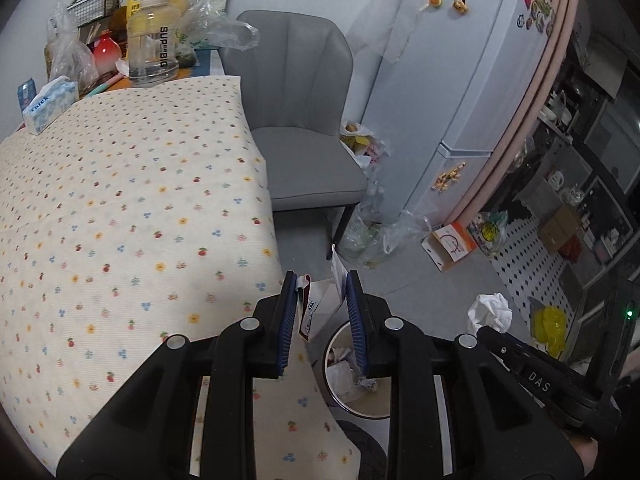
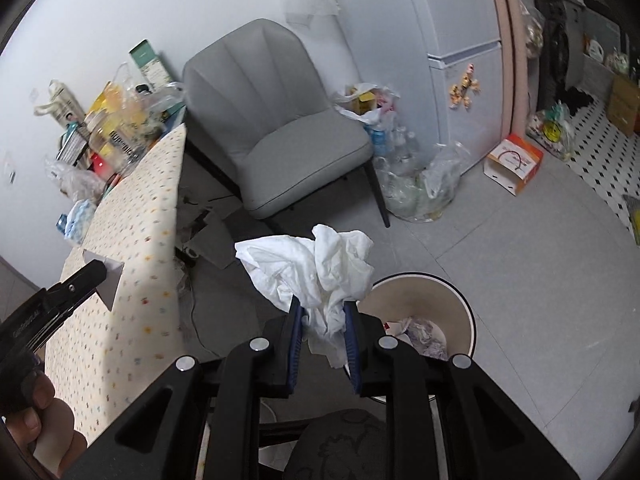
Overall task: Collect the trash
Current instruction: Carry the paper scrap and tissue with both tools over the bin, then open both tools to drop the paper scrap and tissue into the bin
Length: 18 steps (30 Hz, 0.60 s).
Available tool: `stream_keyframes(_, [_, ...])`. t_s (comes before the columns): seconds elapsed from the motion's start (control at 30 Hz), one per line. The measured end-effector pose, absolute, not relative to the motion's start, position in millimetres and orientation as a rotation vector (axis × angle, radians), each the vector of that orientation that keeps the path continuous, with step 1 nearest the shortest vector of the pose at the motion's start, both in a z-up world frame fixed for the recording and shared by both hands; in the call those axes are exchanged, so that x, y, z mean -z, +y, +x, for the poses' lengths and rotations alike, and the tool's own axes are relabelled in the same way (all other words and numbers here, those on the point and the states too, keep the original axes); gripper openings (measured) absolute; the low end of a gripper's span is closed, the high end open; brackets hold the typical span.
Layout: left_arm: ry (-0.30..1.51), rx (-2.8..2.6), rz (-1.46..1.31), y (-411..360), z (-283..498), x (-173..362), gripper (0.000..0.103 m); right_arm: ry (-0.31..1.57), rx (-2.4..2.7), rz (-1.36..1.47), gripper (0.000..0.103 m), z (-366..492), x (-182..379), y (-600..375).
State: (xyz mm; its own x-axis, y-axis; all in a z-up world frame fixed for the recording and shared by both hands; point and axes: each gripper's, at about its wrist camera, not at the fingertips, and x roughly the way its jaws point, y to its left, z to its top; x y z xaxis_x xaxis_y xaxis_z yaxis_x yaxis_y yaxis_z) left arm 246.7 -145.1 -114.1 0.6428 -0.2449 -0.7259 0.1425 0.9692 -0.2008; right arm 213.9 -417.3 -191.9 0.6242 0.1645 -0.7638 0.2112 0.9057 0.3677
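My left gripper [image 1: 321, 280] is shut on a flat white paper wrapper with red print [image 1: 318, 306], held past the table edge above the round trash bin [image 1: 352, 406]. The bin has crumpled trash inside. My right gripper [image 2: 321, 312] is shut on a crumpled white tissue [image 2: 316, 264], just left of the bin [image 2: 460, 308] and above its rim. The tissue [image 1: 490, 310] also shows in the left wrist view, and the wrapper [image 2: 106, 276] in the right wrist view.
A table with a floral cloth [image 1: 120, 220] fills the left. A grey chair [image 2: 272, 120] stands behind, with plastic bags of bottles [image 2: 408, 176] beside a white fridge [image 2: 460, 60]. An orange-white box [image 2: 514, 164] lies on the floor. Clutter sits at the table's far end [image 1: 152, 48].
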Motion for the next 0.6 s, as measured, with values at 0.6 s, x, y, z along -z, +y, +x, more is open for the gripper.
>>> stream_keyframes(0.6, [0.89,0.303,-0.052,-206.9,250.7,128.4,0.025,0.884,0.106,0.544,0.061,187.6,212.7,-477.1])
